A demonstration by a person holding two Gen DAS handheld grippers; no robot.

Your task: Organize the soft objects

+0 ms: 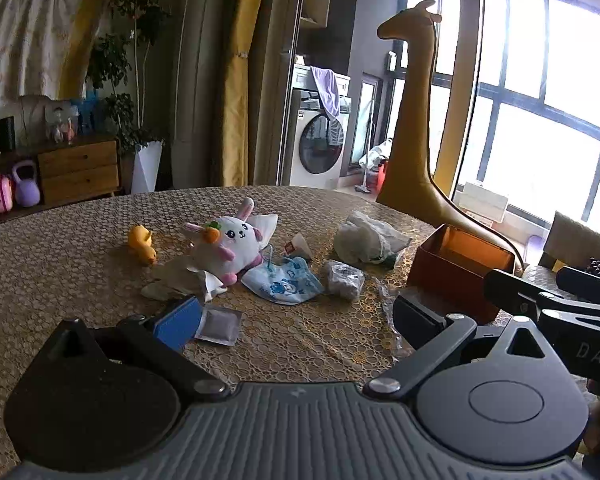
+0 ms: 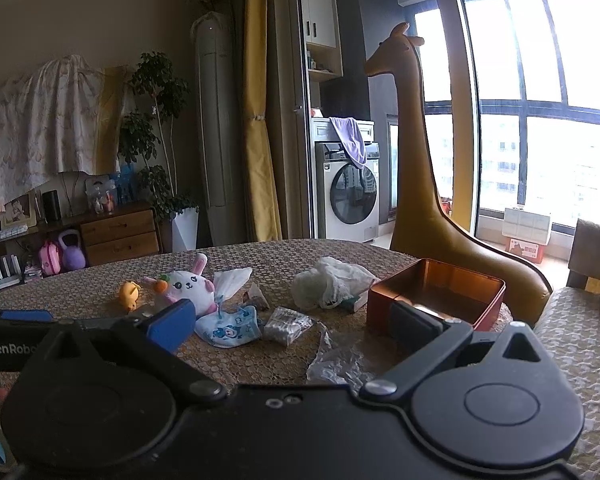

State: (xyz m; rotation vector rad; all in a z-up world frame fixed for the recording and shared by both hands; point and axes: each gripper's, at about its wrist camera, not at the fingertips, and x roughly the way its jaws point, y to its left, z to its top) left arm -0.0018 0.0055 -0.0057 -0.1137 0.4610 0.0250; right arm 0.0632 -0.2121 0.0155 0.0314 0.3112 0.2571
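Observation:
A white plush rabbit (image 1: 230,242) (image 2: 190,286) lies mid-table beside a small yellow duck toy (image 1: 142,245) (image 2: 129,294). In front of it lie a blue-printed cloth mask (image 1: 284,285) (image 2: 228,330), a small wrapped packet (image 1: 343,278) (image 2: 286,325) and a crumpled white plastic bag (image 1: 366,240) (image 2: 328,284). An open orange tin box (image 1: 456,270) (image 2: 436,294) stands at the right. My left gripper (image 1: 296,316) is open and empty, short of the items. My right gripper (image 2: 290,326) is open and empty, low over the table near the mask.
White tissue (image 1: 180,280) and a grey sachet (image 1: 219,325) lie near my left gripper's blue finger. Clear plastic wrap (image 2: 332,360) lies in front of the box. A tall yellow giraffe figure (image 2: 420,184) stands behind the table's far right edge. A chair (image 2: 580,320) is at the right.

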